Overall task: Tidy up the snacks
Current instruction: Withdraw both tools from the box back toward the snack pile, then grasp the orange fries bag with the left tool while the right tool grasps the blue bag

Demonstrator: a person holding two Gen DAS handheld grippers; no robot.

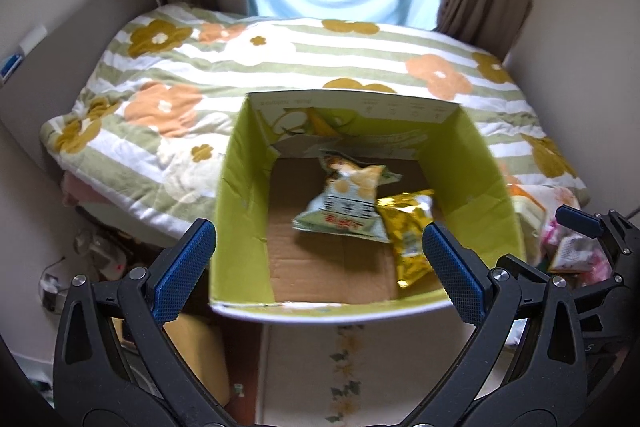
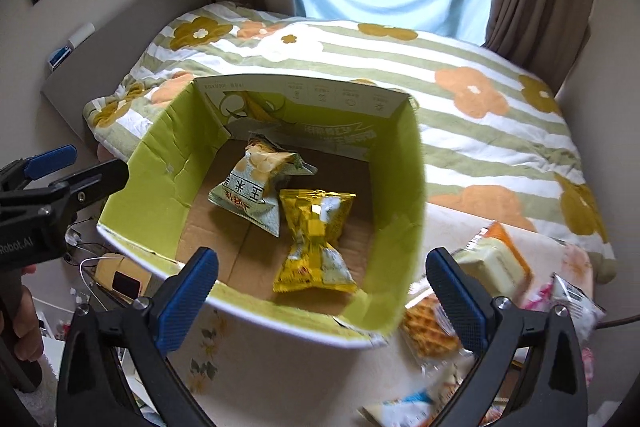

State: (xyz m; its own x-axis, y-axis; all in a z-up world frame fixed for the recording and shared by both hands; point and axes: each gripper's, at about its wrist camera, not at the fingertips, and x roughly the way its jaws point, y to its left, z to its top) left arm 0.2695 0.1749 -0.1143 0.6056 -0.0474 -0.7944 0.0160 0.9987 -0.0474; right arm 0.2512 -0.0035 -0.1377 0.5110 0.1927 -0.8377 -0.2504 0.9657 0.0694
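Observation:
A cardboard box (image 1: pixel 240 207) with green inner walls stands open on a flowered table. On its floor lie a pale green snack bag (image 1: pixel 344 203) and a gold snack bag (image 1: pixel 412 235), touching each other. My left gripper (image 1: pixel 320 269) hangs open above the box's near rim, with nothing between its blue pads. In the right wrist view the same box (image 2: pixel 160 171) holds the pale bag (image 2: pixel 248 195) and the gold bag (image 2: pixel 316 243). My right gripper (image 2: pixel 322 293) is wide open over the near rim and holds nothing. Each gripper shows in the other's view, the left gripper (image 2: pixel 100 159) and the right gripper (image 1: pixel 596 227).
Loose snacks lie on the table right of the box: a waffle pack (image 2: pixel 430 331), a pale green and orange pack (image 2: pixel 496 263) and a white and pink pack (image 2: pixel 572 299). A bed with a flowered quilt (image 2: pixel 400 67) stands behind. Clutter and cables (image 1: pixel 100 259) lie on the floor at left.

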